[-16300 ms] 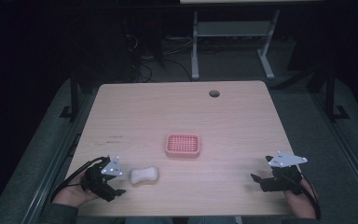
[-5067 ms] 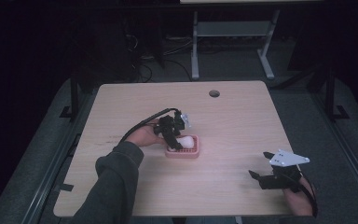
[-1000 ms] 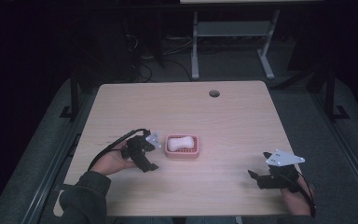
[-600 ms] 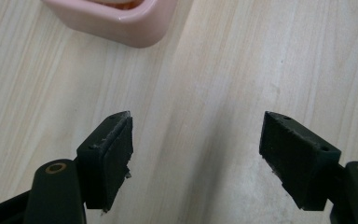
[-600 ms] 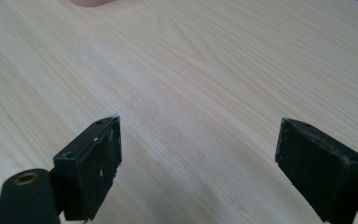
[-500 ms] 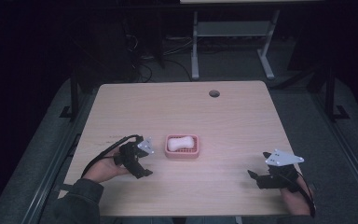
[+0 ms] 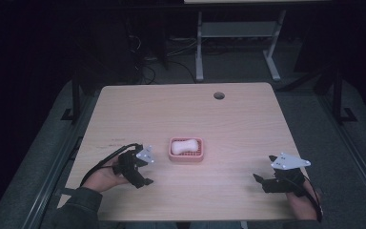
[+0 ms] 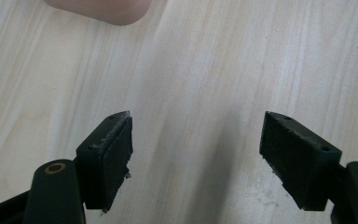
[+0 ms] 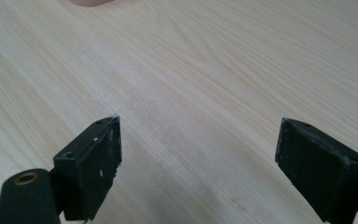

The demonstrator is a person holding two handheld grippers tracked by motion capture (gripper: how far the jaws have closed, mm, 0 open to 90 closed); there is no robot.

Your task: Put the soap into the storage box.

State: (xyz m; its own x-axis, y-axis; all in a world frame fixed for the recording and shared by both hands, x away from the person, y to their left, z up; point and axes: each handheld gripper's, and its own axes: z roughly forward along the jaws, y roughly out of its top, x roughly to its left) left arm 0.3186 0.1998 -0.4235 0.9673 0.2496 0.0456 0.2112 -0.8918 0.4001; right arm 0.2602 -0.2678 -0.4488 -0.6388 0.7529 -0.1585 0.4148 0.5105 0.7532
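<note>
- White soap bar (image 7: 185, 146) lies in the pink dish (image 7: 186, 155) at worktop (image 7: 228, 119) centre.
- Likely hard, slippery; pinch its narrow waist.
- Left gripper (image 7: 142, 172) at 8 o'clock, right gripper (image 7: 263, 180) at 4 o'clock: both wide, empty.

Pink dish (image 8: 103, 8): cut by top edge in both gripper views. Person's forearms: cut at high view's bottom edge.

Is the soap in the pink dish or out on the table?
In. The high view shows the white soap lying inside the pink dish, with both tongs, left and right, apart from it.
</note>
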